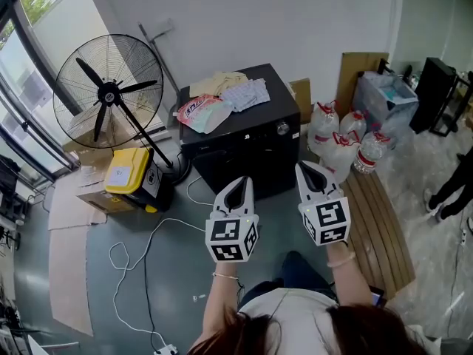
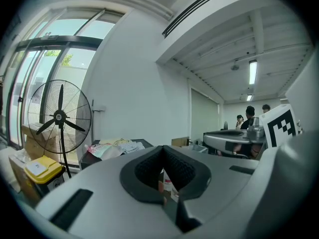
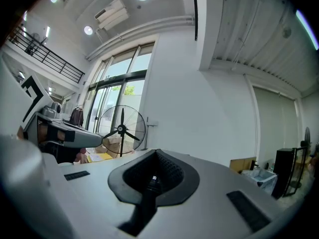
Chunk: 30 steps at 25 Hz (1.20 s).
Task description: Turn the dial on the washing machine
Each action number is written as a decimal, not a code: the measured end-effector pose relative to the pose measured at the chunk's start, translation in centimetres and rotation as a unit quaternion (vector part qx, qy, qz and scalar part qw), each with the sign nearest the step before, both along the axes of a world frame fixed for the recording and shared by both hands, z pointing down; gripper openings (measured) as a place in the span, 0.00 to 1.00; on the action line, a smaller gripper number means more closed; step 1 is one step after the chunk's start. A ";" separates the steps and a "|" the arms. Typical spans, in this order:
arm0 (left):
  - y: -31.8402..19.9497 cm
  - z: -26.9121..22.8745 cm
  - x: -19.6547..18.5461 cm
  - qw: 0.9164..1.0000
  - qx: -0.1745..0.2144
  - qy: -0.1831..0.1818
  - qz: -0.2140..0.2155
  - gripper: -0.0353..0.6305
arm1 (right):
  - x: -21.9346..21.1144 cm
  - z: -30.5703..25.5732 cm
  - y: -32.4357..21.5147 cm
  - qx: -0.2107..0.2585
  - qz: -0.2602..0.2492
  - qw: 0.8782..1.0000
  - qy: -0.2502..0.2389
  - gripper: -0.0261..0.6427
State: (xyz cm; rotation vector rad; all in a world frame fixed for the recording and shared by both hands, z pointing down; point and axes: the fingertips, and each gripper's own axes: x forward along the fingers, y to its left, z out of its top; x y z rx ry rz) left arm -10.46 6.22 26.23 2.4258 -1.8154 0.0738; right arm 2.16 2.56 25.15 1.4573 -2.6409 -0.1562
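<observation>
Dial (image 1: 281, 129), small, round and silvery, sits on the upper front of the black box-shaped washing machine (image 1: 255, 150). It is ahead of both tools and apart from them, nearer the right tool (image 1: 309, 170) than the left tool (image 1: 239, 186). In the head view both white tools are clenched on nothing, tips towards the machine. A heap of pale cloths and printed packets (image 1: 222, 98) lies on the lid, beyond the left tool. A black round standing fan (image 1: 109, 91) and a yellow-lidded box (image 1: 127, 170) stand off to that tool's left. Clear plastic water bottles (image 1: 340, 143) cluster ahead of the right tool, to its right.

In the left gripper view the left tool's jaws meet, gripping nothing (a sliver of bottle shows through the slit). The fan is far to its left and the right tool's marker cube (image 2: 281, 126) close on its right.

In the right gripper view the jaws are pressed together, empty. The fan stands ahead to the left, past the left tool.
</observation>
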 end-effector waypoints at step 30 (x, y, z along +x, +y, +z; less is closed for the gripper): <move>-3.5 -1.0 4.0 1.000 -0.011 -0.001 -0.027 0.08 | 2.5 -0.6 -3.2 -0.021 -0.046 0.999 -0.001 0.08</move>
